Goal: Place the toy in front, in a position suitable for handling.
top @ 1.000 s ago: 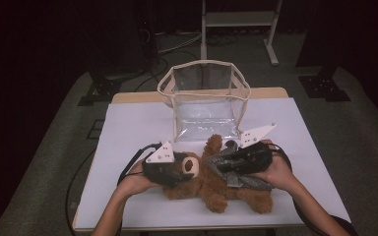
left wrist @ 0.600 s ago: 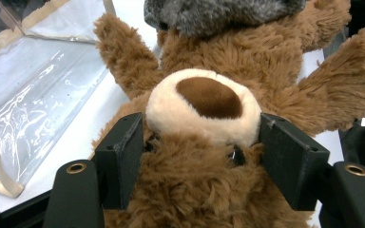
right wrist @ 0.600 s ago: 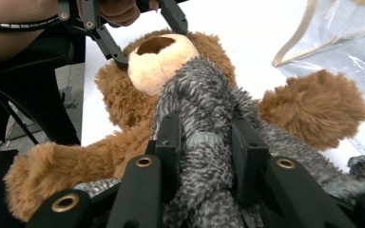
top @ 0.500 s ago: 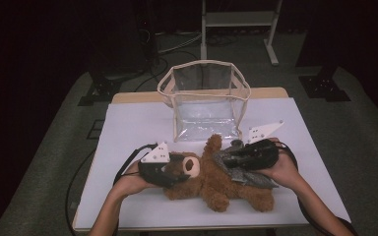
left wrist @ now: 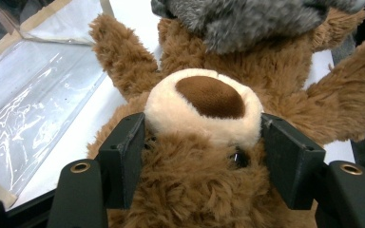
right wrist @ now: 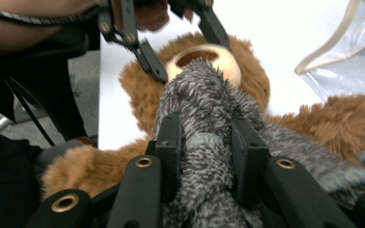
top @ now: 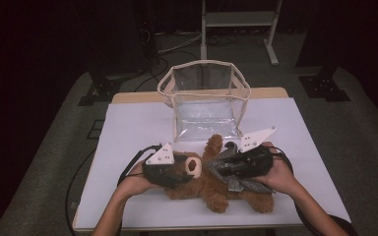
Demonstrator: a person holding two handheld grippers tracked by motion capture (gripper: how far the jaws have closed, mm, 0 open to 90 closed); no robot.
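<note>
The table (top: 128,128) carries a white top that spans most of the high view. At its far middle stands a clear plastic bag (top: 204,101) with cream edging, upright and open at the top.

Just in front of the bag lies a brown teddy bear (top: 211,184) on its back, head toward the person's left and legs toward the right. One arm of the bear points up toward the bag and ends close to its front wall. In the left gripper view the bag's clear wall (left wrist: 38,90) lies to the upper left of the bear (left wrist: 204,190).

A grey knitted scarf (top: 231,172) lies across the bear's chest and neck.

The left gripper (left wrist: 202,142) sits at the bear's head. Its jaws stand about half open, one on each side of the cream muzzle (left wrist: 204,107), with both pads pressed against the fur. The jaws have just been closing a little on the head.

The right gripper (right wrist: 204,142) is over the bear's chest. Its jaws are nearly closed and clamp a bunched fold of the scarf (right wrist: 202,109) between them. Beyond that fold, the right gripper view shows the muzzle between the left gripper's jaws.
</note>
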